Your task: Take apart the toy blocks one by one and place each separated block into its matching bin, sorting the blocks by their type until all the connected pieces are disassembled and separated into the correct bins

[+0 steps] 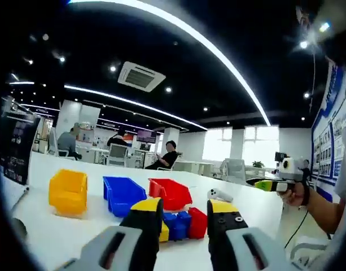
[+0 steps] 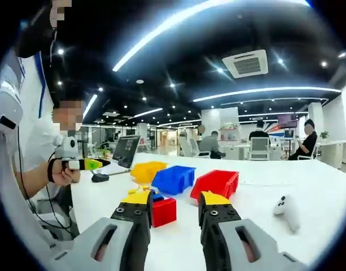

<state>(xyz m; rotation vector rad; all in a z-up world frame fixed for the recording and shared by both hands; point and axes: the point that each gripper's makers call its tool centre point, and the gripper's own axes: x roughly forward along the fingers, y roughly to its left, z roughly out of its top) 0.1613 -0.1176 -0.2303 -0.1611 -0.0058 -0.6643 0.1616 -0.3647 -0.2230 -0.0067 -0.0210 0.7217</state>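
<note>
Three bins, yellow point(image 1: 68, 192), blue point(image 1: 122, 193) and red point(image 1: 170, 193), stand in a row on the white tabletop point(image 1: 54, 234) in the left gripper view. The left gripper point(image 1: 184, 217) has its fingers spread, and the block cluster point(image 1: 183, 223) lies untouched just beyond them.

In the right gripper view, the right gripper point(image 2: 173, 210) has its fingers spread too, with the cluster point(image 2: 161, 210) near the left finger. Disassembly looks unstarted; next, both should close on the cluster.

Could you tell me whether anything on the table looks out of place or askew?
Only a white controller lying loose beside the red bin; it belongs to no bin. The yellow bin, blue bin and blocks look orderly.
</note>
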